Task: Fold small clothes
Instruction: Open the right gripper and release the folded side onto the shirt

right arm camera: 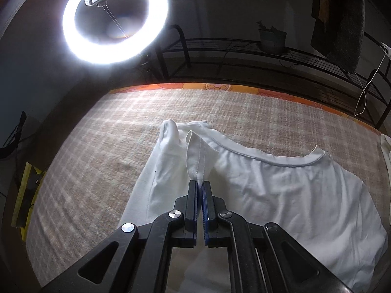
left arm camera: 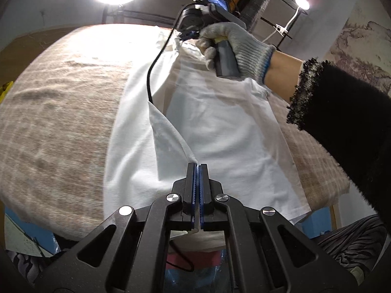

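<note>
A white T-shirt [left arm camera: 215, 131] lies lengthwise on the beige woven table cover [left arm camera: 61, 122]. My left gripper [left arm camera: 197, 164] is shut on a raised fold of the shirt's near edge. In the left wrist view the right gripper [left arm camera: 188, 35], held by a gloved hand [left arm camera: 229, 41], pinches the shirt's far end. In the right wrist view my right gripper [right arm camera: 200, 182] is shut on a seamed edge of the T-shirt [right arm camera: 281, 190] near the sleeve, lifted above the table cover [right arm camera: 97, 158]. The neckline [right arm camera: 276, 160] lies to the right.
A bright ring light [right arm camera: 114, 19] stands beyond the table's far edge. A black metal rack [right arm camera: 268, 56] with a plant pot stands behind. Another white cloth [right arm camera: 386, 151] shows at the right edge. A black cable [left arm camera: 156, 68] hangs over the shirt.
</note>
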The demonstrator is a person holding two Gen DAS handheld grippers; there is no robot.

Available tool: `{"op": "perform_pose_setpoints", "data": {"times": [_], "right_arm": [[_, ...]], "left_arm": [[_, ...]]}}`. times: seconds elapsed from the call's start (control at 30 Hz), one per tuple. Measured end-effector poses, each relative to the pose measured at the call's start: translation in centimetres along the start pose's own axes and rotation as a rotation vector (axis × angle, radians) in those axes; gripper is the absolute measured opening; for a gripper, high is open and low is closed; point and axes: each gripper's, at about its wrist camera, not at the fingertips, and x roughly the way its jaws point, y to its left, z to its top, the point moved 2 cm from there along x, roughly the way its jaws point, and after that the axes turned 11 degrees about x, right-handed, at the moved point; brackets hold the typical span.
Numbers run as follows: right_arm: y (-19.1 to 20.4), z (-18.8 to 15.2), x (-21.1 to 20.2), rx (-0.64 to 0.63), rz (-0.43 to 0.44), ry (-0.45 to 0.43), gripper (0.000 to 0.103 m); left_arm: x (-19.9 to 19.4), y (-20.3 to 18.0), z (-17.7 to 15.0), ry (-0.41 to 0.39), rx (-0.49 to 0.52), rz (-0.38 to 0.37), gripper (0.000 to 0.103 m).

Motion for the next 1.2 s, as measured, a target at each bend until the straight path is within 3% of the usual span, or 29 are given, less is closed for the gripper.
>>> {"op": "perform_pose_setpoints", "data": {"times": [0.13, 0.17, 0.2, 0.23, 0.33, 0.4, 0.67, 0.8, 0.9, 1.07, 1.2], "right_arm": [[-1.6, -0.2, 0.7, 0.023, -0.04, 0.015, 0.005], [-2.2, -0.2, 0.6, 0.035, -0.048, 0.016, 0.018], [-2.8, -0.3, 0.3, 0.043, -0.058, 0.018, 0.038], [-3.3, -0.3, -0.2, 0.048, -0.063, 0.013, 0.042], [-5.3, -0.4, -2.6, 0.045, -0.078, -0.013, 0.05], [-7.1, -0.7, -4.9, 0.063, -0.072, -0.031, 0.064], [-12.8, -4.0, -13.6, 0.124, -0.06, -0.095, 0.066], [-14.5, -6.3, -17.8, 0.14, -0.049, -0.133, 0.066], [-15.4, -8.3, -21.3, 0.176, -0.016, -0.164, 0.066], [-15.9, -11.6, -25.9, 0.235, 0.04, -0.187, 0.066], [-13.4, -15.3, -28.9, 0.147, 0.06, -0.188, 0.064]], "left_arm": [[1.2, -1.5, -0.3, 0.034, 0.05, -0.054, 0.0], [1.3, -1.9, -0.4, 0.038, 0.067, -0.066, 0.0], [1.4, -2.5, -0.5, 0.046, 0.091, -0.074, 0.0], [1.3, -3.0, -0.7, 0.05, 0.118, -0.073, 0.003], [0.3, -3.8, -1.2, 0.04, 0.142, -0.106, 0.025], [-1.0, -3.9, -1.6, 0.025, 0.15, -0.138, 0.033], [-5.8, -4.9, -4.2, -0.028, 0.269, -0.213, 0.033], [-7.3, -5.2, -5.2, -0.059, 0.311, -0.201, 0.033], [-7.7, -4.4, -5.3, -0.068, 0.316, -0.143, 0.033], [-7.9, 0.4, -5.3, -0.069, 0.16, -0.033, 0.033], [-6.7, 4.3, -5.7, -0.015, 0.017, 0.028, 0.032]]}}
